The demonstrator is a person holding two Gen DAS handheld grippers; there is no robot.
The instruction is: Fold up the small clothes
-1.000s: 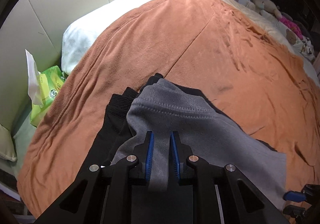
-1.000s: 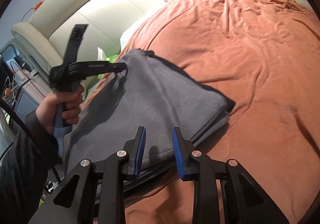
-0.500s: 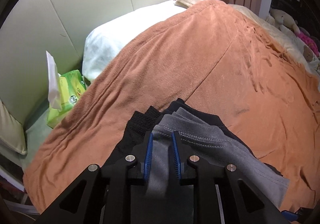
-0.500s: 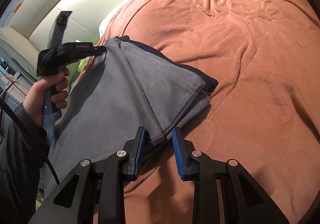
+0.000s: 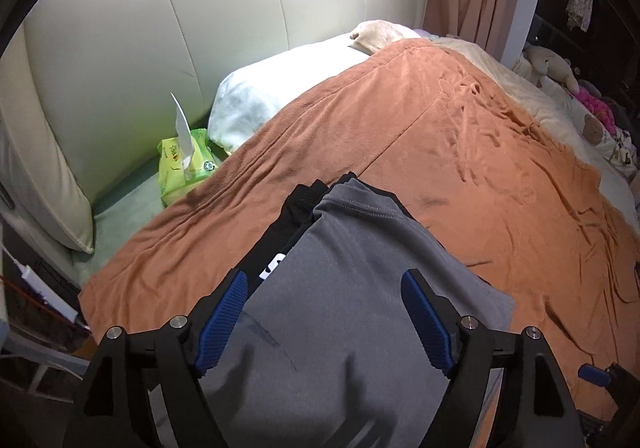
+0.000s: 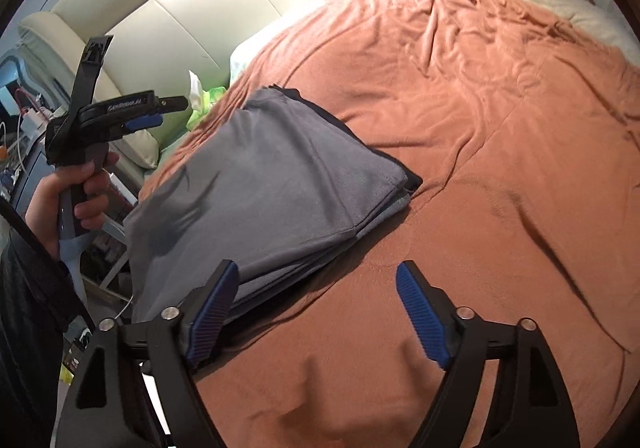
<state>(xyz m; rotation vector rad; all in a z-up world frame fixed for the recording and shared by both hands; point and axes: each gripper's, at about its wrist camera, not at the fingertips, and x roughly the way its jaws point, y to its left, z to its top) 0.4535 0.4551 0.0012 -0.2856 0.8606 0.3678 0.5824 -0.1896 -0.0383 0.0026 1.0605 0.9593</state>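
Grey fleecy folded garment, rumpled orange plush blanket

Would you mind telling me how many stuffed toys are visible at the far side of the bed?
2 that I can make out: a pale plush toy against the far edge, and a small bear lower right of it. Others may be hidden in the dark clutter there.

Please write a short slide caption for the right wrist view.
Right gripper opening above the orange blanket, folded grey garment lying beside it.

Grey garment with black layer beneath, orange blanket, cream headboard, white pillow, lime-green tissue pack.
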